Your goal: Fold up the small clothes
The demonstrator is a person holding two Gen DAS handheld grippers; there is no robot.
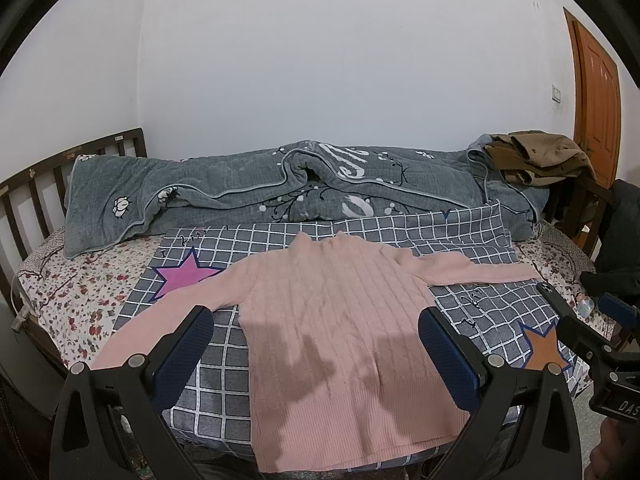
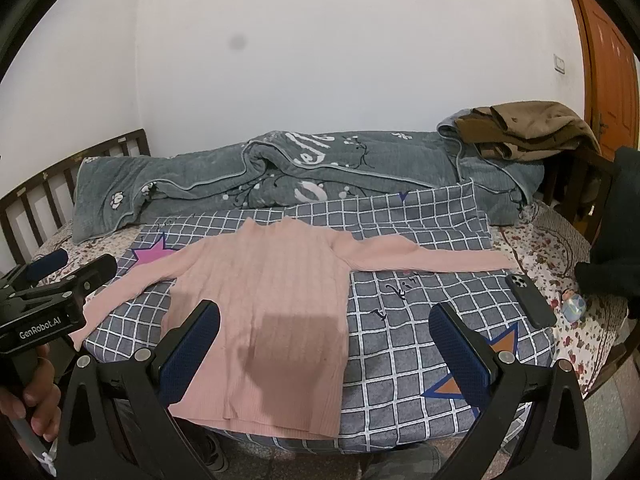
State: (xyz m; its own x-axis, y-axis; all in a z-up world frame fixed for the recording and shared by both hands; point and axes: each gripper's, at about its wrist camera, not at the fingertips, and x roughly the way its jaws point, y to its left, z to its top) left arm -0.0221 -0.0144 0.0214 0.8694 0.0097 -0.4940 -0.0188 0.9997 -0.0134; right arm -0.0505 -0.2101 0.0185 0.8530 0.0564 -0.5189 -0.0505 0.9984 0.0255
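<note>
Sweater laid flat, both grippers wide and empty

Sweater, pink cable knit, spread face-up on checked cover over bed; hem toward near edge, collar toward grey quilt.

Left to right:
- Left sleeve: runs diagonally down toward near-left corner, cuff hidden behind left finger in left wrist view.
- Left gripper: jaws spread wide, nothing between, hovering above lower body of knit.
- Body: flat, few wrinkles, ribbed hem band just at bed edge.
- Right gripper: jaws spread wide, empty, hovering over hem and right side seam.
- Right sleeve: stretched straight out, cuff near phone.

Handling, judged: light, soft, stretchy, not slippery; likely to sag and drag on cover rather than hold shape. Best grips probably at cuff and shoulder seam for sleeve fold, then hem corners. Pinch only top layer edge, avoid catching cover beneath. Phone close to right cuff; possible snag.
</note>
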